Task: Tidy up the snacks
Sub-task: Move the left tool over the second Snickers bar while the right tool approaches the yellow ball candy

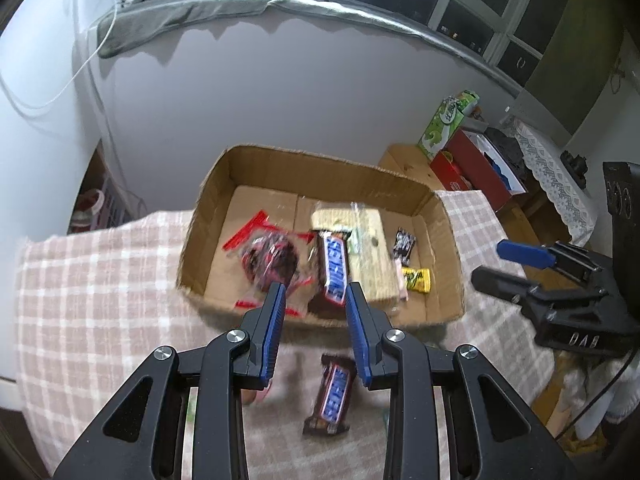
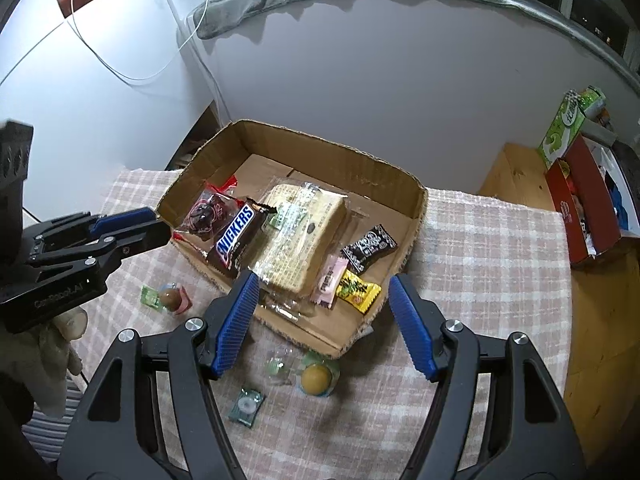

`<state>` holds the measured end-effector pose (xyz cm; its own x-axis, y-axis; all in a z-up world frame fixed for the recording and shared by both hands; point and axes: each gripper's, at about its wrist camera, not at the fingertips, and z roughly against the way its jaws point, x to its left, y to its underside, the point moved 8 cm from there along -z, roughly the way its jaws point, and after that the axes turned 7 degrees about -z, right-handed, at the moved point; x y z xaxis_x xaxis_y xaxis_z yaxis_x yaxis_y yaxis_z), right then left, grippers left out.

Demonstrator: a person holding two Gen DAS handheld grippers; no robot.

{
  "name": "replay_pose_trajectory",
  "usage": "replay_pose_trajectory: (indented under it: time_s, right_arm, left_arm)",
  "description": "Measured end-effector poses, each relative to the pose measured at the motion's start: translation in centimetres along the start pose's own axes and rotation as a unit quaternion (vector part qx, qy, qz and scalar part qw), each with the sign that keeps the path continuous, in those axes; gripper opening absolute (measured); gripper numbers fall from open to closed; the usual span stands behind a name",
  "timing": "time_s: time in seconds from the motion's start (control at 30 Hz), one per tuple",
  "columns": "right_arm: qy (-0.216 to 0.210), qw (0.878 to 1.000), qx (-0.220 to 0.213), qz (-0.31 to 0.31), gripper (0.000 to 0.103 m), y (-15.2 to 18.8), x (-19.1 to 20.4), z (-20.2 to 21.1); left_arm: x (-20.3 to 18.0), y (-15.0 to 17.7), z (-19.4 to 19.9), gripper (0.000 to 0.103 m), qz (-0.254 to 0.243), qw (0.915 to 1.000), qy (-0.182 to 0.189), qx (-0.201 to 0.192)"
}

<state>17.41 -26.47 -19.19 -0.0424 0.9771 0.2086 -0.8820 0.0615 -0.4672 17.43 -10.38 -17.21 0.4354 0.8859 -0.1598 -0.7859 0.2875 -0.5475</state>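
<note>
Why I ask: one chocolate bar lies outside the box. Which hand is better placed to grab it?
Left. The chocolate bar lies just under the left tool, lined up with its gap; the right tool has a view that misses it.

I see my left claw (image 1: pixel 315 294) empty above a Snickers bar (image 1: pixel 333 394) on the counter (image 1: pixel 100 280), near the cardboard box (image 1: pixel 320 168).
</note>
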Motion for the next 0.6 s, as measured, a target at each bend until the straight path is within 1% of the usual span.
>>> replay_pose_trajectory:
  time_s: [0.2,0.3,0.47,0.6]
  right_arm:
    - [-0.001,1.0,-0.001,-0.011,0.07,2.3,-1.0,1.0]
    - [-0.003,1.0,0.003,-0.021,0.07,3.9,-1.4,1.2]
    - [-0.007,0.999,0.02,-0.037,0.07,6.5,-1.9,0.8]
    - [-0.008,0.999,0.033,-0.041,0.07,8.1,-2.0,0.2]
  left_arm:
    - [1.0,3.4,0.6,0.029,0.018,0.9997,0.007,0.016]
    - [1.3,5.5,0.5,0.029,0.023,0.9992,0.008,0.032]
    - [1.5,8.1,0.3,0.029,0.039,0.998,0.012,0.049]
    - [1.1,9.4,0.0,0.029,0.042,0.9971,0.018,0.062]
